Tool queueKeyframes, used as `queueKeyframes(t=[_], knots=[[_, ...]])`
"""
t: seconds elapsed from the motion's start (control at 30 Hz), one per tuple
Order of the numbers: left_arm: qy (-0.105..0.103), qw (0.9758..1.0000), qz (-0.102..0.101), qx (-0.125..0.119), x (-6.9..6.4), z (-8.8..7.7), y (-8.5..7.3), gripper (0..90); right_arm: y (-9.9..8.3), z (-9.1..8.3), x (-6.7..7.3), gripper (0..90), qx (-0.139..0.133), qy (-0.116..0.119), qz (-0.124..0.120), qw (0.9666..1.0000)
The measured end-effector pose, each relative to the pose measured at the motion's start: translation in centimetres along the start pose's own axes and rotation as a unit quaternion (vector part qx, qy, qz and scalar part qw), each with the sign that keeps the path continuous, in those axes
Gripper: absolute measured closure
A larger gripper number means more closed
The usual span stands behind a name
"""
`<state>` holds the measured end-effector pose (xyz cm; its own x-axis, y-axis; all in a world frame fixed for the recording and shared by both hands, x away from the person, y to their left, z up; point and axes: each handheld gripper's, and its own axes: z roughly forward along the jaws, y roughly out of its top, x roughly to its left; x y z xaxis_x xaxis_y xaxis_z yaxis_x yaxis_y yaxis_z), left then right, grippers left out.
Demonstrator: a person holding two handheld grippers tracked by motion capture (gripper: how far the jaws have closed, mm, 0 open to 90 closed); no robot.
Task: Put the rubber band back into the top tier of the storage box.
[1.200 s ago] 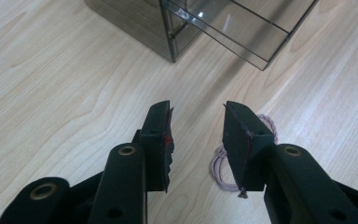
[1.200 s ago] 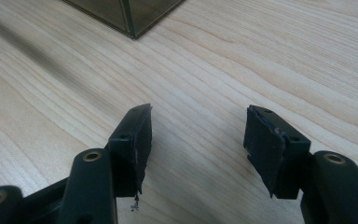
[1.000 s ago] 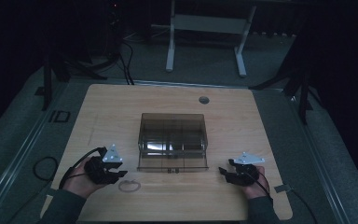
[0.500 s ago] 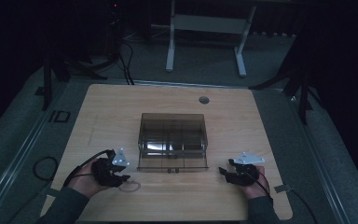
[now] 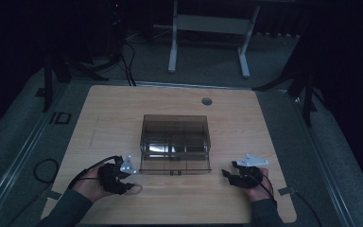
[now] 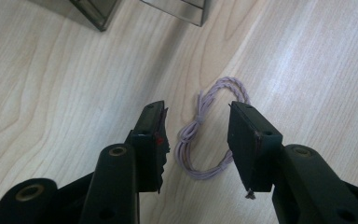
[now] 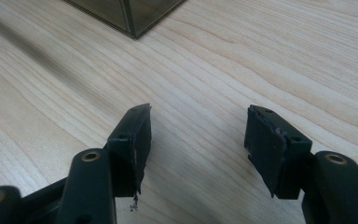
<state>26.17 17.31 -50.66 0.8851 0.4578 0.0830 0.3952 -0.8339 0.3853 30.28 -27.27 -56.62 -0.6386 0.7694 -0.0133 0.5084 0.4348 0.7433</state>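
A pale purple twisted cord loop (image 6: 191, 133) lies flat on the wooden table (image 5: 123, 109), just left of the front of a smoky clear box (image 5: 176, 142). My left gripper (image 6: 196, 116) hangs over the loop with one jaw on each side of it. The jaws have just been opening, and the pads do not press on the cord. In the high view the left gripper (image 5: 131, 185) sits at the box's front left corner, with the cord (image 5: 136, 189) at its tips. My right gripper (image 7: 198, 116) stands open over bare wood, to the right of the box (image 7: 130, 11).
The box stands in the middle of the table and its corner (image 6: 95, 11) is close ahead of the left gripper. A round cable port (image 5: 206, 101) is in the tabletop at the back. Black cables trail from both grippers.
The left gripper has shifted slightly right and nearer the cord loop, and its jaws stand a little wider. The right hand has kept still.
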Motion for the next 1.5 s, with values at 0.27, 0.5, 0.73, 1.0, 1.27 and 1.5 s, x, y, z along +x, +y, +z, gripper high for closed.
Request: queueKeyframes(t=[0.27,0.5,0.73,1.0,1.27,1.5], knots=[[-0.010,0.9998,0.013,0.013,-0.3,0.7,-0.1,54.5,0.0,0.0,0.0,41.2,0.000,0.000,0.000,1.0000],[-0.015,0.9994,0.022,0.020,-0.5,1.3,-0.1,52.6,0.0,0.0,0.0,41.1,0.000,0.001,0.000,1.0000],[-0.022,0.9992,0.026,0.021,-0.7,1.8,-0.3,49.2,0.0,0.0,0.1,41.2,0.000,0.002,-0.001,1.0000],[-0.021,0.9988,0.032,0.031,-0.8,2.2,-0.3,47.5,0.0,0.0,0.1,41.1,-0.001,0.003,-0.002,1.0000],[-0.014,0.9986,0.026,0.043,-0.6,2.5,-0.4,50.3,0.0,0.1,0.1,41.1,-0.001,0.004,-0.003,1.0000],[-0.014,0.9986,0.016,0.049,-0.3,2.5,-0.6,59.0,0.0,0.1,0.1,41.0,-0.001,0.004,-0.003,1.0000]])
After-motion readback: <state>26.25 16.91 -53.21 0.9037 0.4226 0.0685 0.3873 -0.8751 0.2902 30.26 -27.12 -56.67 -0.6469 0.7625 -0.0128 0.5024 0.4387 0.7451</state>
